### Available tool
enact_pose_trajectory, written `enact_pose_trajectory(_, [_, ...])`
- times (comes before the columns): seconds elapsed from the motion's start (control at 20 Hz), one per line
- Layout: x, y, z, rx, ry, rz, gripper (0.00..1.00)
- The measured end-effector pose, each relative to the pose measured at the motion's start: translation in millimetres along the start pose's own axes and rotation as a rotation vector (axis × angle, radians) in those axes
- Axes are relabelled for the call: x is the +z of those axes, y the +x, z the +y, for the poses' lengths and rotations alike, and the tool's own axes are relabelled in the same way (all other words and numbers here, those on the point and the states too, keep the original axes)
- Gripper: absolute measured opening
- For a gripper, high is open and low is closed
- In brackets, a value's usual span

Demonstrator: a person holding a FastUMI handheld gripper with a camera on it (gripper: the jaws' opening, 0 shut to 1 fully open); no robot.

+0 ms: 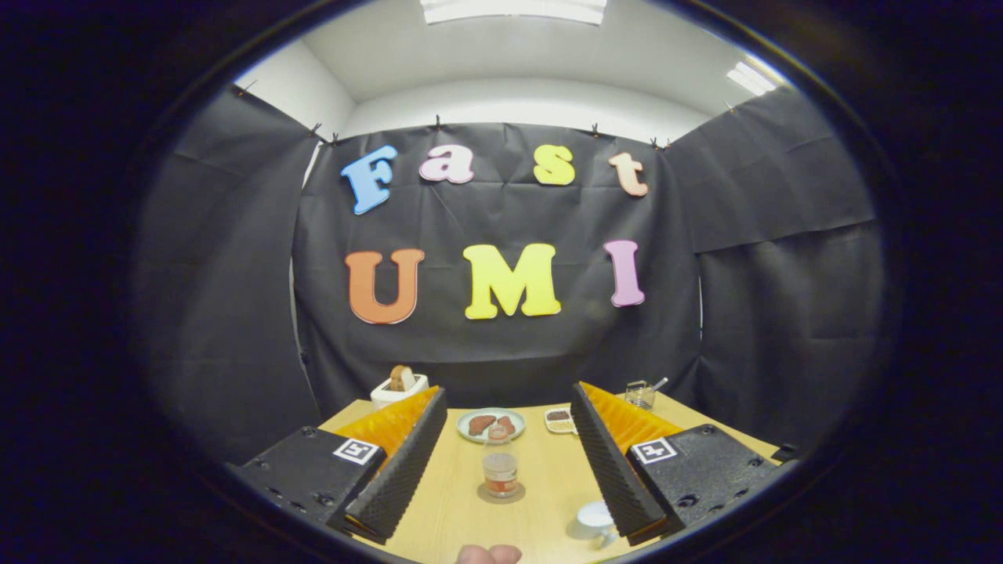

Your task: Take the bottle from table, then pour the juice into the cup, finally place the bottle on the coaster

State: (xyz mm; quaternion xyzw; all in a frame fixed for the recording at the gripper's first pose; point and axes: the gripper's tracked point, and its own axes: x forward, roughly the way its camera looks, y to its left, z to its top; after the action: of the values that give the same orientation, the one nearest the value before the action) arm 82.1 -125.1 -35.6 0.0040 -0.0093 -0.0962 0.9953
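A small clear bottle (500,465) with orange juice in its lower half stands upright on a round grey coaster (501,494) on the wooden table (548,478). My gripper (508,398) is open, its fingers spread wide. The bottle stands between them, touched by neither, with nothing held. A white cup (595,519) sits on the table to the right of the bottle, close to the base of the right finger (607,462); its inside is hidden from me.
Beyond the bottle lies a plate (490,424) with pieces of meat, and a small dish (559,421) to its right. A white toaster (399,387) with bread stands far left, a glass jar (641,394) with a spoon far right. A person's fingertip (489,554) shows at the table's near edge.
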Motion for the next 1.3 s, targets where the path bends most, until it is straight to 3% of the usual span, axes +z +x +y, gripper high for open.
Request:
enact_pose_trajectory(0.2, [23, -45, 12, 0.055, -0.001, -0.028, 1.0])
enact_pose_trajectory(0.65, [14, -105, 19, 0.066, -0.02, -0.027, 1.0])
enact_pose_trajectory(1.3, [18, -99, 11, 0.051, 0.004, -0.048, 1.0])
